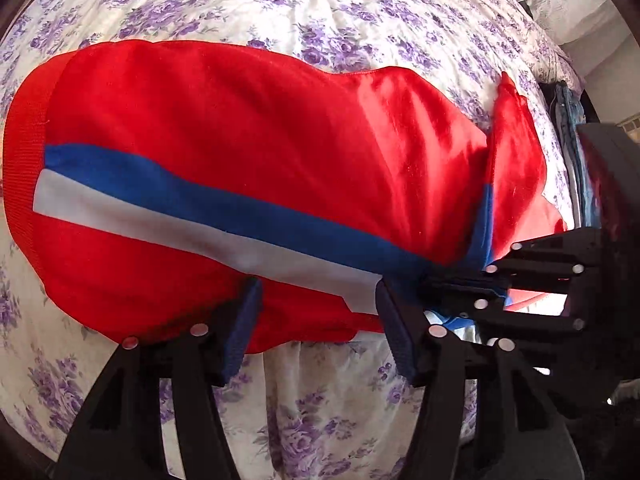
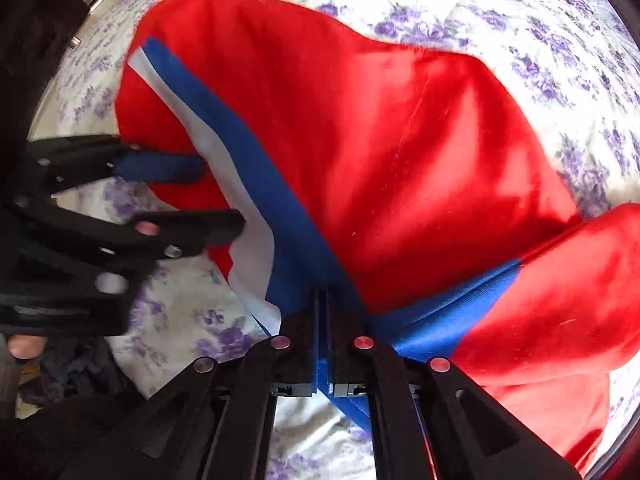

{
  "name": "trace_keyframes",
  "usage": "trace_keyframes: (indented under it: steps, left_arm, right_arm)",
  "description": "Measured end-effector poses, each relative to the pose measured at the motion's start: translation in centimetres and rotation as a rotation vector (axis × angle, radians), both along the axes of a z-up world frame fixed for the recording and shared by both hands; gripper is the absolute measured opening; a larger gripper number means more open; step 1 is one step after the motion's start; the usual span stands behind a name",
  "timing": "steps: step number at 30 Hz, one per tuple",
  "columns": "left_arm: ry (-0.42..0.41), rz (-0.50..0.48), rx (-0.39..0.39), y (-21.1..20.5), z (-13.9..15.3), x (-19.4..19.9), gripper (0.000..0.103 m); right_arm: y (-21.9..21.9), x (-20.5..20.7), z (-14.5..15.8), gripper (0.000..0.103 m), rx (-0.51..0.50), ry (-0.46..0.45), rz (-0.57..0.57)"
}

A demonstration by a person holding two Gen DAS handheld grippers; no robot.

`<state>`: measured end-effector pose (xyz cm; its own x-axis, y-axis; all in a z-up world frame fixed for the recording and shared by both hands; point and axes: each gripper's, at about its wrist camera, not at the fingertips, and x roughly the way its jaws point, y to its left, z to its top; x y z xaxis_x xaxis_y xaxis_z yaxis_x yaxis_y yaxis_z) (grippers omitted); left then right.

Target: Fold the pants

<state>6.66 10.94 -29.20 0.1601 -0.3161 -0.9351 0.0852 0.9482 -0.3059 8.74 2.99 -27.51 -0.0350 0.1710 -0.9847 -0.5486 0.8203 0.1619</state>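
The red pants [image 1: 240,128] with a blue and white side stripe lie folded across the floral bedspread [image 1: 320,8], near its front edge; the right gripper [image 2: 322,308] is clamped tight on the blue stripe fabric. The left gripper [image 1: 320,312] stands spread wide over the pants' near edge, holding nothing; its blue pads [image 1: 240,332] straddle the red cloth.
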Motion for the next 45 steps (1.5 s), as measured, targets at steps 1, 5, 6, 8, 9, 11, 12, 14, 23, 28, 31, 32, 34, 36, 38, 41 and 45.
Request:
trace_keyframes:
  steps: [1, 5, 6, 8, 9, 11, 12, 14, 23, 28, 31, 32, 34, 36, 38, 41, 45]
  left_arm:
    - [0.000, 0.000, 0.009, -0.1, 0.0, 0.0, 0.060]
    - [0.028, 0.015, 0.041, -0.4, -0.1, 0.4, 0.061]
    - [0.040, 0.026, 0.042, -0.4, -0.1, 0.6, 0.061]
    - [0.061, 0.046, 0.041, -0.3, -0.2, 0.9, 0.062]
    - [0.070, 0.054, 0.039, -0.2, -0.3, 1.1, 0.062]
    - [0.084, 0.066, 0.031, -0.1, -0.3, 1.3, 0.064]
    - [0.087, 0.066, 0.029, -0.1, -0.3, 1.4, 0.065]
    - [0.088, 0.060, 0.031, 0.0, -0.4, 1.4, 0.066]
    - [0.094, 0.038, 0.032, -1.4, -0.6, 1.9, 0.074]
    - [0.100, 0.028, 0.036, -2.2, -0.4, 2.2, 0.075]
    - [0.105, 0.022, 0.031, -2.2, -0.5, 2.4, 0.075]
    - [0.105, 0.017, 0.035, -2.3, -0.5, 2.4, 0.075]
    - [0.102, 0.003, 0.051, -2.6, -0.6, 2.4, 0.075]
    - [0.094, -0.018, 0.078, -3.0, -0.6, 2.4, 0.075]
    - [0.087, -0.036, 0.103, -3.5, -0.6, 2.3, 0.075]
    - [0.078, -0.052, 0.136, -4.5, -0.6, 2.2, 0.075]
    - [0.073, -0.080, 0.186, -5.6, -0.8, 2.1, 0.075]
  right_arm:
    - [-0.4, 1.0, 0.9, 0.004, -0.014, 0.024, -0.005]
    - [-6.4, 9.2, 6.8, 0.063, -0.080, -0.057, -0.208]
    - [-8.5, 11.7, 7.5, 0.069, -0.133, -0.066, -0.272]
    - [-12.9, 16.5, 8.0, 0.068, -0.237, -0.054, -0.394]
    - [-15.1, 18.5, 7.8, 0.063, -0.262, -0.010, -0.466]
    - [-18.7, 21.7, 6.9, 0.051, -0.300, 0.100, -0.575]
    - [-19.7, 22.7, 6.5, 0.051, -0.317, 0.134, -0.600]
    - [-20.8, 24.3, 5.4, 0.051, -0.353, 0.192, -0.635]
    - [-20.9, 24.9, -1.3, 0.051, -0.479, 0.303, -0.737]
    - [-22.0, 22.0, 0.4, 0.006, -0.369, 0.227, -0.757]
    - [-23.8, 19.2, 4.3, 0.006, -0.241, 0.153, -0.761]
    - [-24.6, 17.7, 5.7, 0.006, -0.198, 0.128, -0.763]
    - [-26.1, 14.1, 8.4, 0.006, -0.133, 0.067, -0.768]
    - [-27.7, 9.4, 10.6, 0.006, -0.070, 0.010, -0.779]
    - [-29.0, 4.3, 12.1, 0.005, -0.036, -0.051, -0.815]
    - [-32.1, -3.6, 10.7, 0.005, -0.001, -0.119, -0.925]
    - [-35.1, -10.7, 1.1, 0.005, 0.053, -0.069, -1.094]
